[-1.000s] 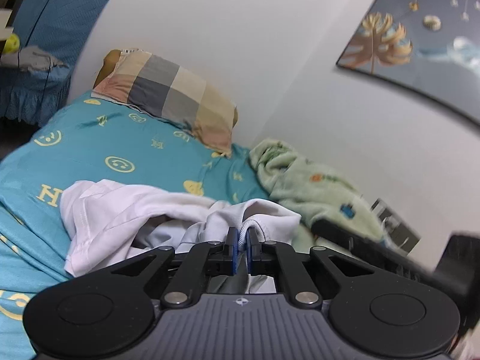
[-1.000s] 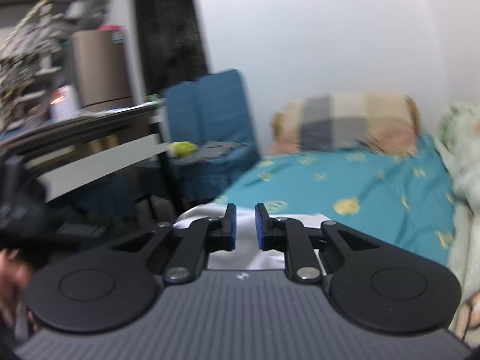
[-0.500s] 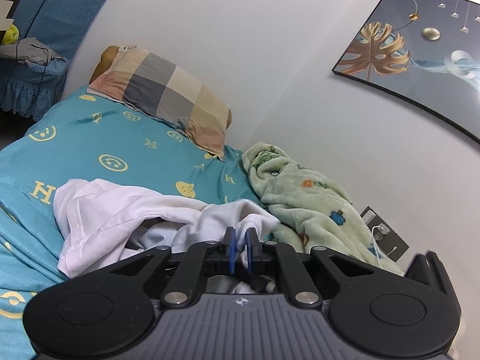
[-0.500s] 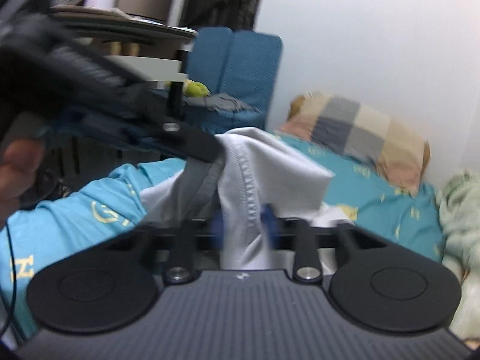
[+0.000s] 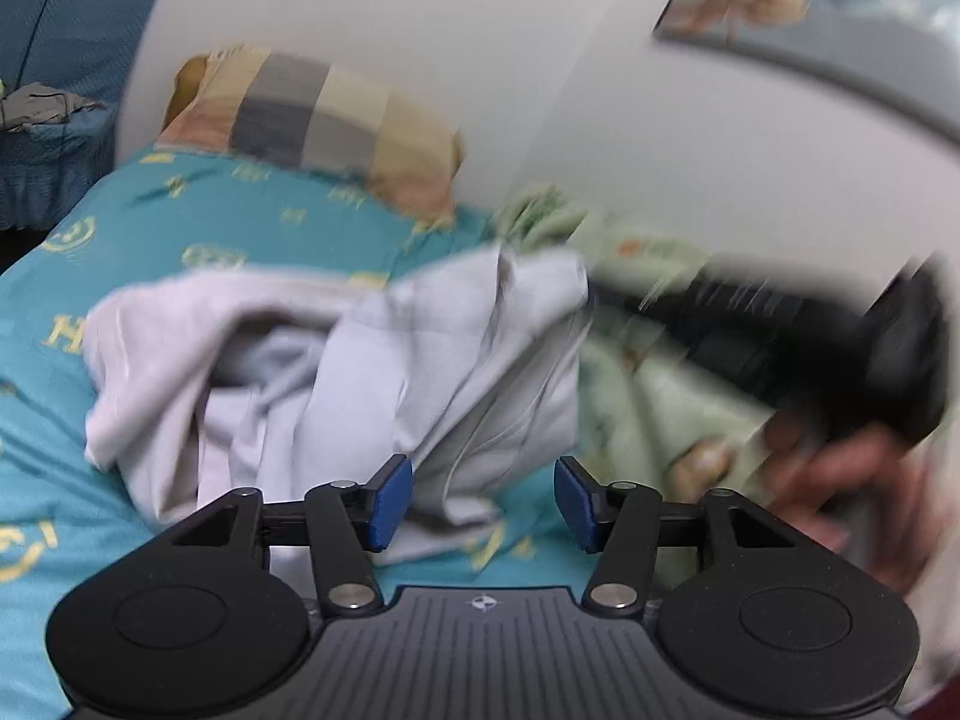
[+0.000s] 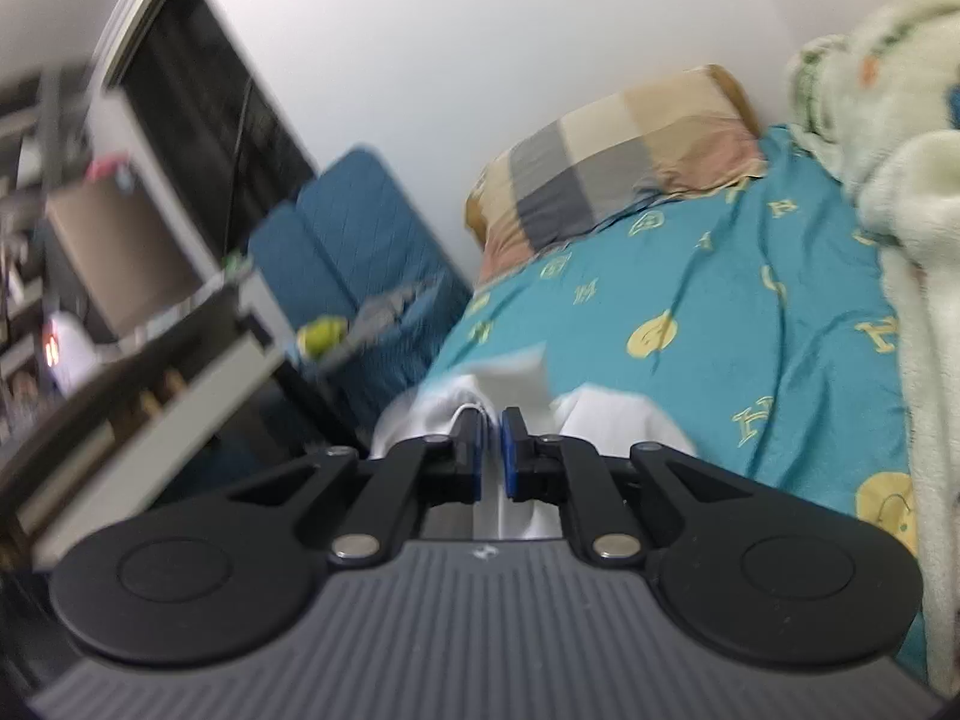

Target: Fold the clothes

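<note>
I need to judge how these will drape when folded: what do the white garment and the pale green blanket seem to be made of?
White garment: looks like thin woven cotton or a blend, matte; it falls in sharp, soft creases and hangs limp from the right gripper.
Pale green blanket: looks like plush fleece, fuzzy and thick, with rounded, bulky folds. The fibre of either cannot be confirmed.

A checked beige-and-grey pillow (image 6: 612, 156) lies at twelve o'clock on the teal patterned bedsheet (image 6: 738, 300) (pale green fleece blanket (image 6: 900, 192) at three).
</note>
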`<action>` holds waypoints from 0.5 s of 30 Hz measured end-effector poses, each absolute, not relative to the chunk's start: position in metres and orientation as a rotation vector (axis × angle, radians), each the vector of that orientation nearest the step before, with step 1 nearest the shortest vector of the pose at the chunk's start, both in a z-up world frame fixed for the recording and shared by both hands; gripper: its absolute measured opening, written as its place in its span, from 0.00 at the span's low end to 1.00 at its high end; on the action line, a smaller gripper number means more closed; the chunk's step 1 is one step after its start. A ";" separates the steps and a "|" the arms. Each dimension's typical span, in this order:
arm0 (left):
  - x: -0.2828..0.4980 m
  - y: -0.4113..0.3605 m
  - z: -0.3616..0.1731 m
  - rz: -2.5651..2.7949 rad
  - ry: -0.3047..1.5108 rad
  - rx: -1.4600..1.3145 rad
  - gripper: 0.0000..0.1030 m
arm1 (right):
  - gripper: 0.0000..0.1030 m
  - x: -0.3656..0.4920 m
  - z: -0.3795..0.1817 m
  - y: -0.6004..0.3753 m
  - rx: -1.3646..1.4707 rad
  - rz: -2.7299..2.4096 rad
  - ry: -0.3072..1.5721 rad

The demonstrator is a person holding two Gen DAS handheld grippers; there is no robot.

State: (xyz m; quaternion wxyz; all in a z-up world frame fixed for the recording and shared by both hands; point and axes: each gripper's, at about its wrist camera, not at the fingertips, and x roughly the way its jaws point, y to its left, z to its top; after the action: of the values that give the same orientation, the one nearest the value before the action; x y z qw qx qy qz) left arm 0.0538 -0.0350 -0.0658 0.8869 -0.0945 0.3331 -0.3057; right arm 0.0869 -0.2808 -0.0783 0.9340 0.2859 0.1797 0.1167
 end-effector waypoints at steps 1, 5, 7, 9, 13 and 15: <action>0.057 -0.039 -0.074 -0.612 0.719 -0.178 0.54 | 0.06 0.086 -0.076 -0.286 0.592 0.222 0.351; 0.068 -0.045 -0.098 -0.503 0.797 -0.138 0.53 | 0.06 0.087 -0.078 -0.306 0.648 0.182 0.347; 0.073 -0.035 -0.105 -0.437 0.836 -0.170 0.53 | 0.06 0.089 -0.080 -0.309 0.652 0.172 0.367; 0.074 -0.022 -0.107 -0.413 0.875 -0.234 0.53 | 0.06 0.090 -0.082 -0.313 0.658 0.191 0.382; 0.072 0.000 -0.107 -0.361 0.903 -0.321 0.53 | 0.08 0.092 -0.076 -0.296 0.547 0.374 0.428; 0.076 0.013 -0.114 -0.349 0.926 -0.452 0.54 | 0.10 0.092 -0.070 -0.278 0.432 0.448 0.451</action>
State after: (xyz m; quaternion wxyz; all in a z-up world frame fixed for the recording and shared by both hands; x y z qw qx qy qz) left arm 0.0760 0.0127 -0.1140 0.8557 -0.2148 0.4407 -0.1658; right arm 0.0917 -0.2781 -0.0698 0.9270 0.2109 0.2198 0.2187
